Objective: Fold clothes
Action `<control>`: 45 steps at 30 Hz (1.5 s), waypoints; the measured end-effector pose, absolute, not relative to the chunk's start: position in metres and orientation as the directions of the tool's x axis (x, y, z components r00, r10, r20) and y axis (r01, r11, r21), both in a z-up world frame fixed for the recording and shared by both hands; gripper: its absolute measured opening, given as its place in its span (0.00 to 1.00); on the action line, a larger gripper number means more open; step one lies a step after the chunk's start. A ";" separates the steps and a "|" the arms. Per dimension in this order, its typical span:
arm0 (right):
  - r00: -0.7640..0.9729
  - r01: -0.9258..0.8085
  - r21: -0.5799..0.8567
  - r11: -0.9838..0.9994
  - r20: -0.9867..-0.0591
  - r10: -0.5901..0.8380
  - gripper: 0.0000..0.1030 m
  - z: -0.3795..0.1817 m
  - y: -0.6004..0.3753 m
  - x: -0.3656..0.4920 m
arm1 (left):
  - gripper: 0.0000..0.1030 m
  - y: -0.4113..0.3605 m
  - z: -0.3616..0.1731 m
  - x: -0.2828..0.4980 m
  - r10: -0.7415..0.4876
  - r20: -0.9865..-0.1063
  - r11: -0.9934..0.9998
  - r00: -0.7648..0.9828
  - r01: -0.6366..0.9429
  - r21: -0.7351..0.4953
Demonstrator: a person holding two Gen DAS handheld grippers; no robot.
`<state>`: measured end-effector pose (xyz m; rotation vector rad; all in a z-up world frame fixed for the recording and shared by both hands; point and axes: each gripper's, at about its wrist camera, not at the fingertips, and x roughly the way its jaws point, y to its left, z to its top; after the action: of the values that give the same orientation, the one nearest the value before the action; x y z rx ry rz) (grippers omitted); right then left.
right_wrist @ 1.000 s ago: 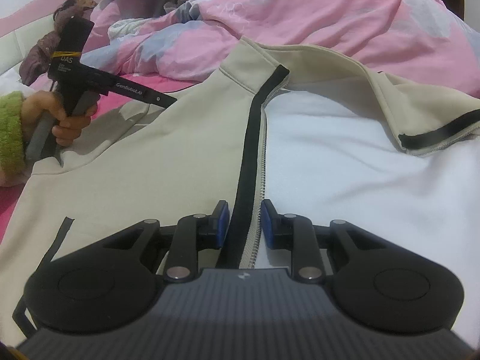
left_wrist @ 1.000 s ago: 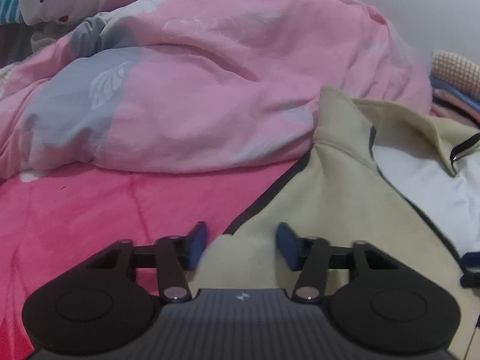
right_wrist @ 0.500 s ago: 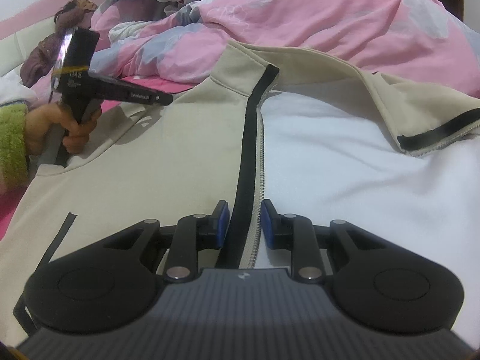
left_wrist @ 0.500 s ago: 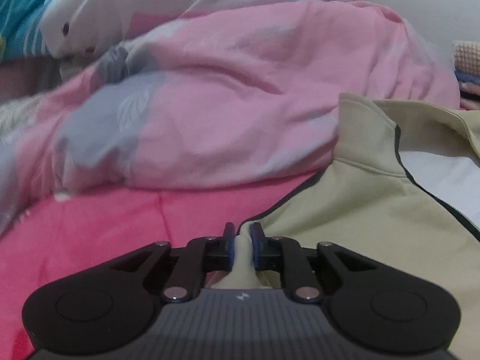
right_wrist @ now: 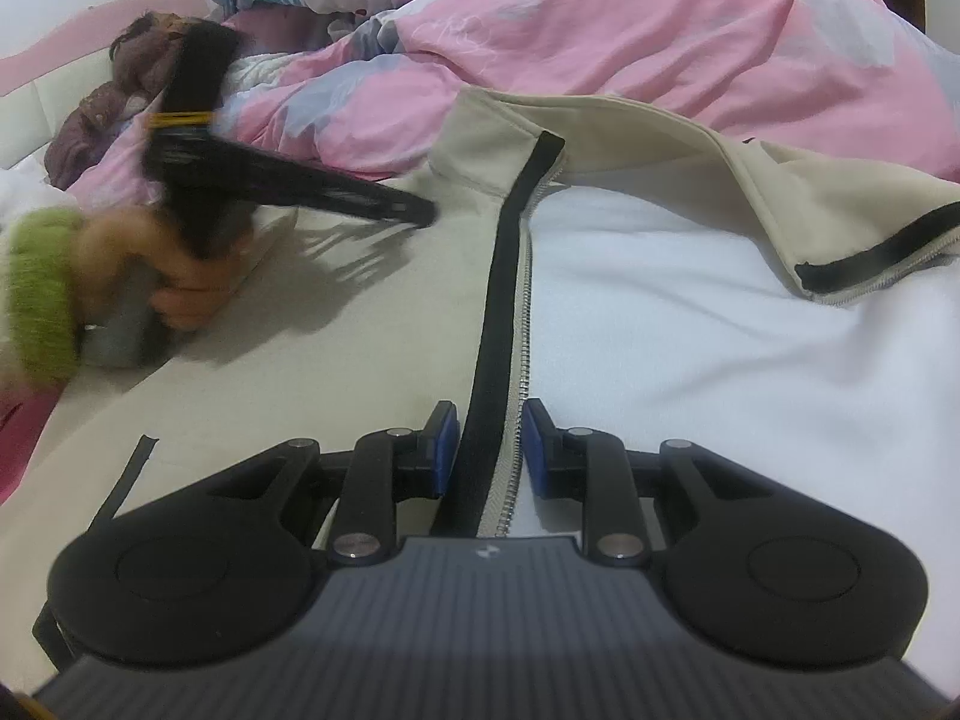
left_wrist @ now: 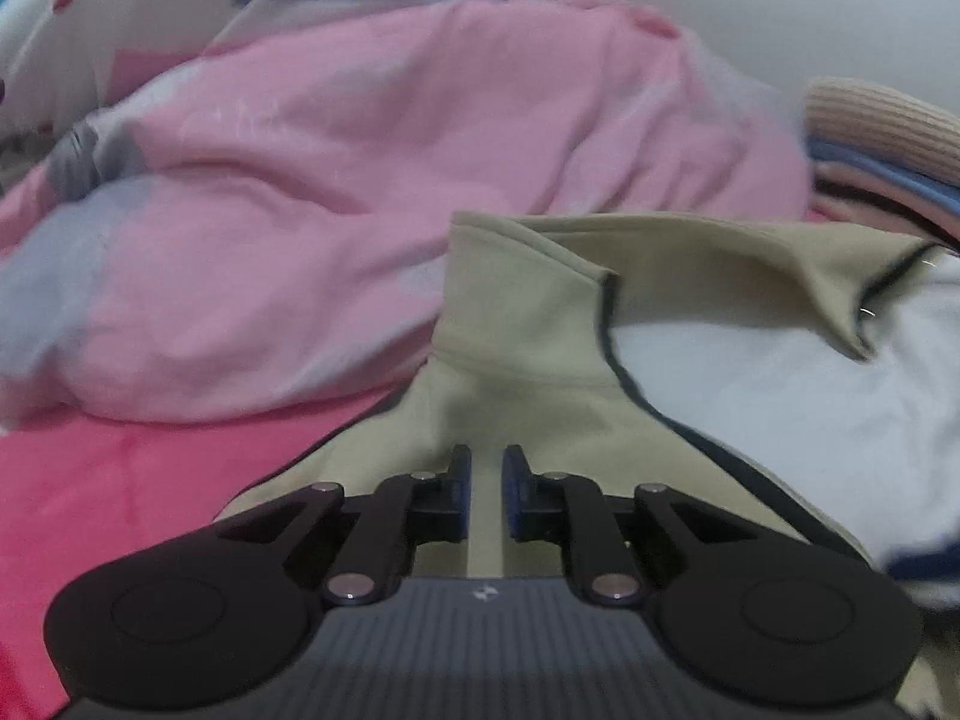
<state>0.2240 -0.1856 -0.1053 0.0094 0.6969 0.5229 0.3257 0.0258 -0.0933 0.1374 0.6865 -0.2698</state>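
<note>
A: Where's the jacket (right_wrist: 336, 360)?
B: Spread on the bed beside the pink duvet (left_wrist: 360, 198). Right tongs (right_wrist: 491, 450) pinch its zipper edge (right_wrist: 501, 324).
A: Left tongs (left_wrist: 486, 489)?
B: Nearly closed on beige cloth; only the right view shows the hand (right_wrist: 180, 288)

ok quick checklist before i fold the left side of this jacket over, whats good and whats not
1. Left gripper pinching the beige jacket fabric: ok.
2. Right gripper astride the zipper edge: ok, but firmness of the clamp: cannot tell.
3. White lining bare for the panel to land on: ok.
4. Collar lying flat: not ok, it stands up.
5. Pink duvet apart from the jacket: not ok, it touches the collar.
</note>
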 end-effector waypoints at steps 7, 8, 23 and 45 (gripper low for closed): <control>0.642 -0.456 0.190 0.870 -0.606 0.469 0.21 -0.105 -0.187 0.224 | 0.12 0.016 -0.091 0.334 -0.213 -0.614 0.954 0.760 0.298 0.038; 0.642 -0.455 0.194 0.869 -0.605 0.471 0.21 -0.105 -0.188 0.225 | 0.12 0.015 -0.089 0.333 -0.218 -0.612 0.952 0.761 0.304 0.039; 0.636 -0.450 0.230 0.863 -0.595 0.491 0.21 -0.107 -0.193 0.225 | 0.17 -0.007 -0.077 0.351 -0.175 -0.563 0.957 0.808 0.273 0.094; 0.674 -0.372 0.240 0.897 -0.594 0.439 0.23 -0.064 -0.228 0.197 | 0.38 -0.008 -0.012 0.225 -0.267 -0.569 0.935 0.778 0.353 0.044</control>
<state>0.1967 -0.2278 -0.0641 0.1017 0.6942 0.4572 0.2247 -0.0081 -0.0123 0.1516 0.5918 -0.3362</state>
